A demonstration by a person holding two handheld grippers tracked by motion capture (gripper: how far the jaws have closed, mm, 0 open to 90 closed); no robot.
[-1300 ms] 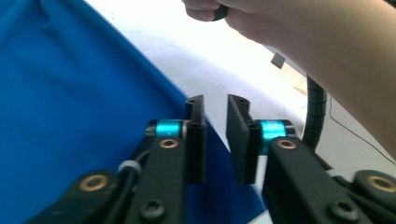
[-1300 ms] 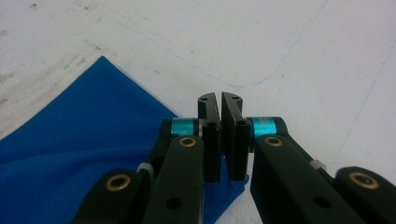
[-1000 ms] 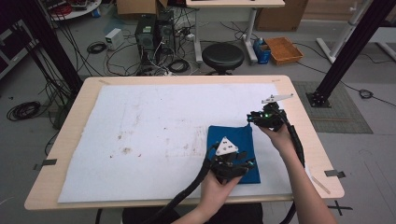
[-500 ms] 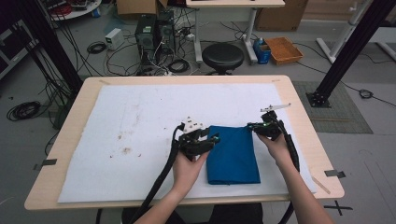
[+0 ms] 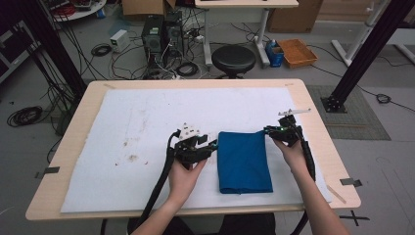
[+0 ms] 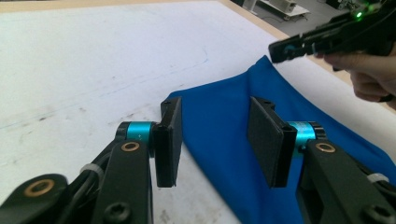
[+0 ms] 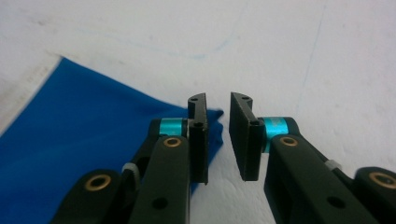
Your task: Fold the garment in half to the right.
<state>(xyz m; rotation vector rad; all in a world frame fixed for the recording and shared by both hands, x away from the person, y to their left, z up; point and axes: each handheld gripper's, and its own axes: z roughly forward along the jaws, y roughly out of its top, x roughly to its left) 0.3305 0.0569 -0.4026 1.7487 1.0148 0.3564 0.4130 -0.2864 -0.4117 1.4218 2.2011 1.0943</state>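
Blue cloth (image 5: 243, 160): folded into a tall rectangle, lies flat on the white mat (image 5: 137, 132) on the surface (image 5: 313, 98), right of centre, near the person's edge.
Left hand-held gripper (image 6: 214, 137): open, pads apart with nothing pinched; it hovers at the cloth's far-left corner, left pad over bare mat, right pad over the blue fabric.
Right hand-held gripper (image 7: 218, 135): jaws have just been opening, a narrow gap between pads, nothing in the gap; the cloth's far-right corner lies just left of and under the left pad.
Likely step: judged as pinching the two far corners to fold or lift.
Risk 1: right jaws close beside the corner, not around it, since the fabric sits off to one side; they grab air or mat.
Risk 2: left pad digs into the mat and lifts it with the cloth.
Risk 3: only the top layer gets caught, so the fold opens.
Risk 4: uneven pull from the two hands skews the cloth.
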